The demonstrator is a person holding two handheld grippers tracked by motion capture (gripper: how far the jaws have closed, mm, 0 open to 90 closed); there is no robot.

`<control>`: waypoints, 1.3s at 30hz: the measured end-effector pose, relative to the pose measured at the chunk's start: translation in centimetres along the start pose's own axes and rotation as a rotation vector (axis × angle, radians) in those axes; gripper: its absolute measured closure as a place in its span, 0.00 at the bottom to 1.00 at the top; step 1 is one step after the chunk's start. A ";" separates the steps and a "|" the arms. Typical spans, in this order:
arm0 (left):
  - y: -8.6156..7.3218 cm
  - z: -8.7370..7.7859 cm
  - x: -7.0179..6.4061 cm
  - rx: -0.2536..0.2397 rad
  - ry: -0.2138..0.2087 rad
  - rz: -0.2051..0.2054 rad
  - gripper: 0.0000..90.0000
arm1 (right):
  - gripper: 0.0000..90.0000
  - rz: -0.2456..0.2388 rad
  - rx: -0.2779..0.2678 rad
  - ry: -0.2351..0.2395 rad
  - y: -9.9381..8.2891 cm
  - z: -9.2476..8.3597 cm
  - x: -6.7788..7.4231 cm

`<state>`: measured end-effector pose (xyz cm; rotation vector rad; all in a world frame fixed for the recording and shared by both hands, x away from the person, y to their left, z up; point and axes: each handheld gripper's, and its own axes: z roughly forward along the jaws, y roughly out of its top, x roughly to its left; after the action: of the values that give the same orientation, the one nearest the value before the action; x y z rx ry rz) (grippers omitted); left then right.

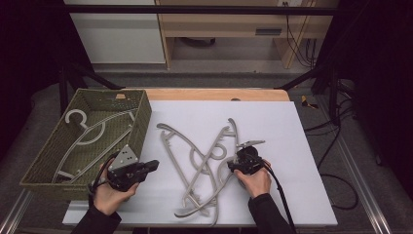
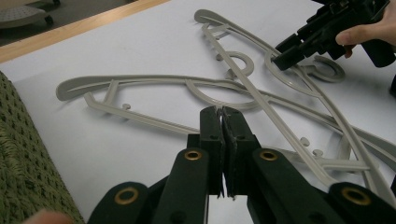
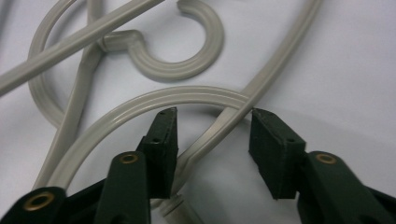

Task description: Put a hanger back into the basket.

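my right gripper (image 3: 212, 128) is part open, with a thin bar of a grey hanger between the jaws, not squeezed yet. my left gripper (image 2: 223, 126) is shut and holds nothing. the hangers (image 1: 204, 165) lie in a tangled pile in the middle of the white board (image 1: 302, 146), and one more sits in the green basket (image 1: 141, 114) at about 10 o'clock. they look light, stiff and a bit slippery, so i would grab a straight bar near the hook (image 3: 187, 46). the right gripper view shows the crossed bars up close; the high view shows the basket.
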<state>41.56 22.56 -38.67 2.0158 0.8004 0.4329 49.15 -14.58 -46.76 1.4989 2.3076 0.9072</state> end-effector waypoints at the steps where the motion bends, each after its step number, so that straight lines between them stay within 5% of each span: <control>1: 0.0 0.0 0.0 0.000 -0.001 0.000 0.97 | 0.61 0.018 0.000 -0.001 0.1 0.0 -0.1; 10: -0.1 0.2 -0.1 0.010 -0.004 0.005 0.97 | 0.76 0.078 0.003 -0.037 0.5 -0.3 -1.0; 15: -0.1 0.3 -0.1 0.011 -0.004 0.004 0.97 | 1.00 0.048 -0.050 -0.028 0.9 -1.5 -1.3; 18: -0.1 0.3 -0.1 0.011 -0.003 0.005 0.97 | 0.98 0.039 -0.048 -0.019 1.1 -1.9 -1.1; 23: -0.1 0.3 -0.1 0.013 -0.004 0.007 0.97 | 0.69 0.050 -0.055 -0.051 1.0 -1.5 -0.9; 26: -0.1 0.3 -0.1 0.015 -0.007 0.008 0.97 | 0.64 0.055 -0.023 -0.062 1.0 -0.7 -1.0; 39: -0.2 0.5 -0.1 0.019 -0.008 0.007 0.97 | 0.85 0.095 0.034 -0.084 1.5 0.3 -0.6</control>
<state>41.69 22.28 -39.13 2.0376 0.7954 0.4230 50.70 -14.63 -46.16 1.6409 2.2202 0.8156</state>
